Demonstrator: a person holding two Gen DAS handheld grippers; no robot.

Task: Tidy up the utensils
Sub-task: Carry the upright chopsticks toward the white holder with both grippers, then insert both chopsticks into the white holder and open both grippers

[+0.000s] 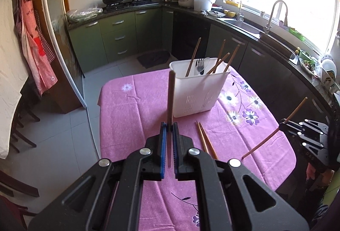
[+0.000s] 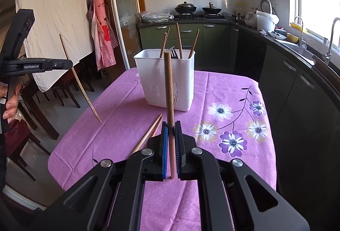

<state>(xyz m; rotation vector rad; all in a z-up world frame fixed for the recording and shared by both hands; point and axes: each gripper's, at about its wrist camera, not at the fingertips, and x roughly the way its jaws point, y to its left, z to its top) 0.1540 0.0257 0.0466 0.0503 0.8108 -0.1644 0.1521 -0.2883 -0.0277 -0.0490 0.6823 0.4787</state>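
**A:** White holder sits at the far end of the pink tablecloth, a few chopsticks and a fork already in it. Two loose chopsticks lie on the cloth in front.

**B:** And each gripper's clamped on one stick: left gripper, right gripper, both pinched tight.

**A:** Yeah, held low though. Long end could clip the holder's rim and twist out, I reckon.

**B:** Can't see the holder's bottom, or how many forks.
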